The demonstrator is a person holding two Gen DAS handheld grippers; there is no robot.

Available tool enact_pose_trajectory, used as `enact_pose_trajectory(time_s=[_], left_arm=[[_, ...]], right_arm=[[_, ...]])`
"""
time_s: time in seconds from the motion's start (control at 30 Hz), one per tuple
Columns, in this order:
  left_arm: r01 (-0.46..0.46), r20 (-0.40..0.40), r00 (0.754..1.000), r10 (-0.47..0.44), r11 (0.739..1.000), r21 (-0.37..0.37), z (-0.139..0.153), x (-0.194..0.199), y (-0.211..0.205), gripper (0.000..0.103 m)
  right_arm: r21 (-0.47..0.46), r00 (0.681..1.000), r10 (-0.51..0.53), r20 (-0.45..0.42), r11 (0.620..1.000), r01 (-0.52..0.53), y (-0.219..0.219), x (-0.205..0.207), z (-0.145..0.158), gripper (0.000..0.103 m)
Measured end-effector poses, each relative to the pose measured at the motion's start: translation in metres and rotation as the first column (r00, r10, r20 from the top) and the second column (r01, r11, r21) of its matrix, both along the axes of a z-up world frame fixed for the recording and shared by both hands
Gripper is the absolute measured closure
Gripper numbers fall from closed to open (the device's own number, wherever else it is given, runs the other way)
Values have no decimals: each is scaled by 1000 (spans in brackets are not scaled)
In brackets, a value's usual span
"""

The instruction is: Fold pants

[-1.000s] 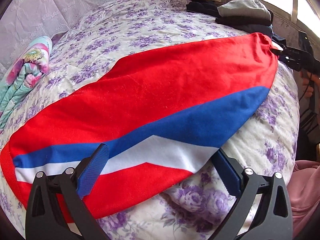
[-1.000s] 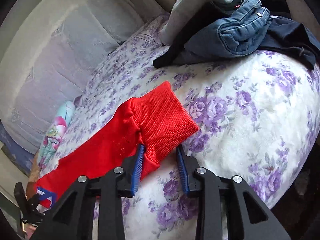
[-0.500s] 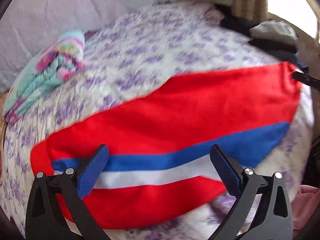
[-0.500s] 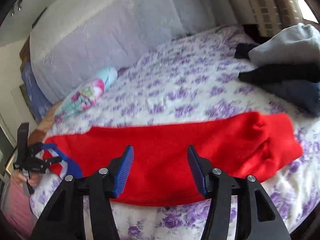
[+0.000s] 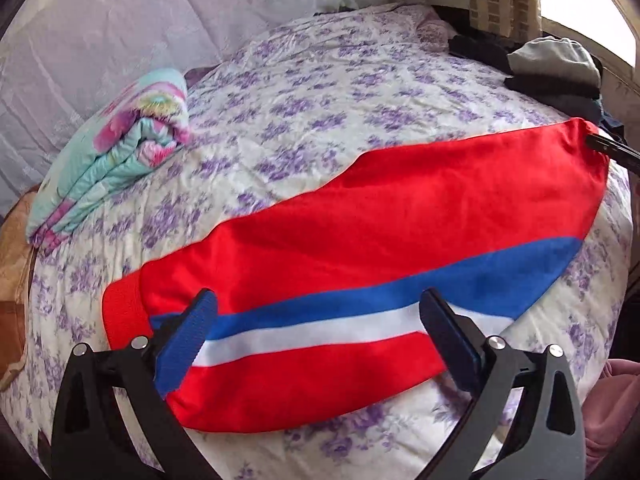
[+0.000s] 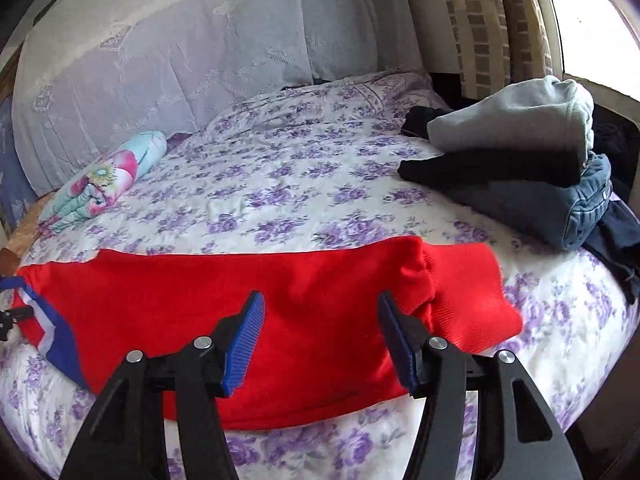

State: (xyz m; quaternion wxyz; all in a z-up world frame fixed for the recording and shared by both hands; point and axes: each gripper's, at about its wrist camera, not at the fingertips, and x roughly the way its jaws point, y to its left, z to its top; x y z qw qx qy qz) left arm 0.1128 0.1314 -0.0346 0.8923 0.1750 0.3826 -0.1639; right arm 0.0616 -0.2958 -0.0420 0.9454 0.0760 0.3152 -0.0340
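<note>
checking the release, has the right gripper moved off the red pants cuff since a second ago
Yes. The right gripper, jaws just opened and empty, has pulled back from the cuff of the red pants toward the near edge of the bed.

A bed [image 6: 304, 184] with a purple-flowered cover fills the room (its cloth lightly creased). A pale lace-draped headboard [image 6: 168, 60] stands at the far side. At the far right, checked curtains [image 6: 484, 20] hang beside a bright window [image 6: 592, 12].
</note>
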Motion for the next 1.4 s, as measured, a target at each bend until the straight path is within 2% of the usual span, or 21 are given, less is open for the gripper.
enact_pose_trajectory(time_s=[0.03,0.1,0.13,0.17,0.2,0.23,0.3,0.37,0.43,0.5,0.6,0.73,0.77,0.8,0.87,0.93,0.97,1.1,1.23,1.33,1.4], left_arm=[[26,16,1000,-26,1000,5,0,0,-7,4],[34,9,999,-34,999,29,-10,7,-13,4],[8,-22,1000,-7,999,43,-21,16,-12,4],[-37,-71,997,41,998,52,-33,28,-7,4],[-67,-122,990,69,998,18,-42,36,1,4],[-77,-132,989,70,996,-51,-39,37,10,4],[-92,-147,986,76,991,-102,-24,35,18,4],[-97,-138,987,78,986,-136,-7,32,20,4],[-56,-111,993,37,983,-174,10,30,16,4],[-1,-73,997,-13,981,-194,19,28,5,4],[52,-62,996,-64,981,-185,6,36,-16,4],[17,-212,976,-53,986,-168,-40,57,-24,5],[22,-211,976,-58,985,-171,-41,57,-23,5],[30,-193,979,-67,982,-187,-37,55,-22,5],[23,-200,977,-67,976,-217,-38,56,-18,5],[17,-207,976,-69,970,-243,-39,58,-15,5],[17,-208,976,-70,969,-248,-39,58,-14,5],[20,-205,976,-69,972,-232,-39,57,-17,5],[24,-202,977,-69,976,-218,-39,56,-18,5],[25,-201,977,-70,976,-218,-39,55,-18,5],[25,-201,977,-70,976,-217,-39,56,-18,5]], right_arm=[[-9,1000,-5,-29,1000,5,-5,9,-6,44],[17,998,-15,-54,1000,16,-22,26,-22,52],[27,998,-39,-49,999,40,-31,31,-24,58],[47,997,-47,-54,998,50,-35,34,-21,58],[80,998,-49,-48,995,53,-38,34,-17,58],[114,997,-58,-59,991,64,-42,34,-14,58],[141,995,-69,-77,987,79,-39,29,-6,54],[112,999,-24,-45,993,29,-24,24,11,48],[107,996,86,1,991,-85,-1,27,33,43],[131,976,213,35,967,-216,24,36,49,38],[185,893,445,66,874,-449,76,62,64,31],[262,755,656,-3,729,-633,146,116,64,26],[266,719,694,-31,699,-664,163,131,60,24],[251,692,718,-72,684,-685,180,149,53,24],[211,679,715,-167,698,-684,205,179,37,24],[232,659,708,-252,706,-669,223,203,17,24],[258,634,721,-280,692,-674,230,210,8,24],[304,539,793,-285,608,-734,244,208,-8,24],[324,458,837,-300,541,-776,248,196,-7,24],[336,366,873,-323,467,-818,254,190,-2,24],[318,326,875,-358,443,-838,258,192,-4,24]])
